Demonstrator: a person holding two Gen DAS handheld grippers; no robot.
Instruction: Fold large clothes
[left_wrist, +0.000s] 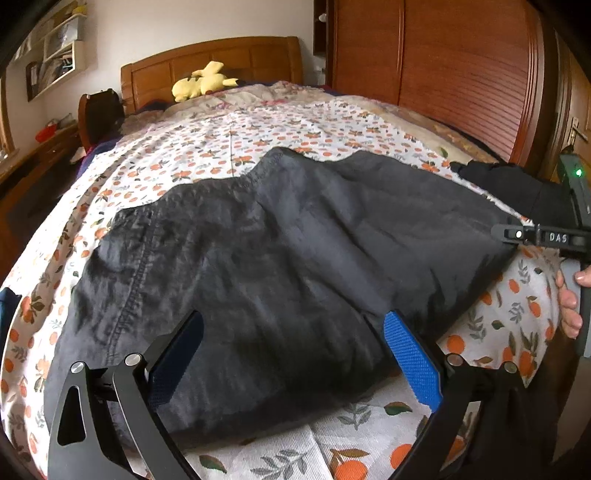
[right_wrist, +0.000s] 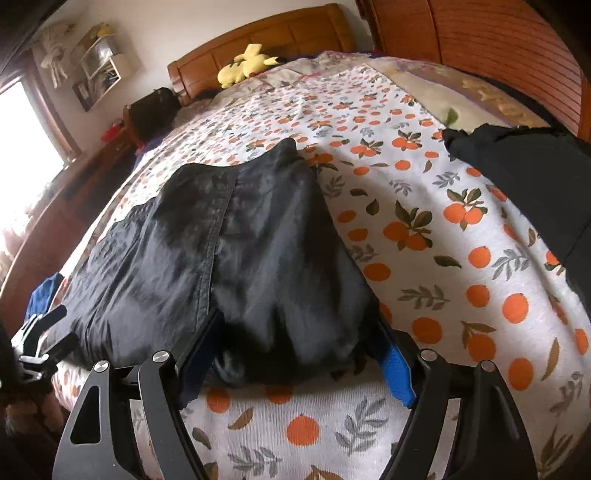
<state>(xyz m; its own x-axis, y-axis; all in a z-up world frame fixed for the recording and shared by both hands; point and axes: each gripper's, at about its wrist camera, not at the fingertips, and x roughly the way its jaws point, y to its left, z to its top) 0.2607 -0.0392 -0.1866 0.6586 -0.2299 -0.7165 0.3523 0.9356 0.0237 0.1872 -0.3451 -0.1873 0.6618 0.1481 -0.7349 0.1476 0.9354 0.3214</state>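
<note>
**Dark garment lay flat on bed; both grippers stood spread at its near edge**

The bed filled both views, covered by a white sheet printed with oranges and leaves. A wooden headboard stood at 12 o'clock, and a slatted wooden wardrobe ran along at 2 o'clock.

The garment, dark grey and crumpled, lay spread on the sheet at the centre of the left wrist view, a stitched seam running down its left part. A second black cloth lay on the sheet at 2 o'clock in the right wrist view, apart from the garment.

The left gripper stood at 6 o'clock with fingers wide apart, the garment's near edge between them; no pad was seen pressing the cloth. The right gripper likewise had its fingers spread, straddling the garment's near corner without clamping it. A hand held the right gripper's handle at 3 o'clock in the left wrist view.

A yellow plush lay by the headboard at 12 o'clock.
</note>
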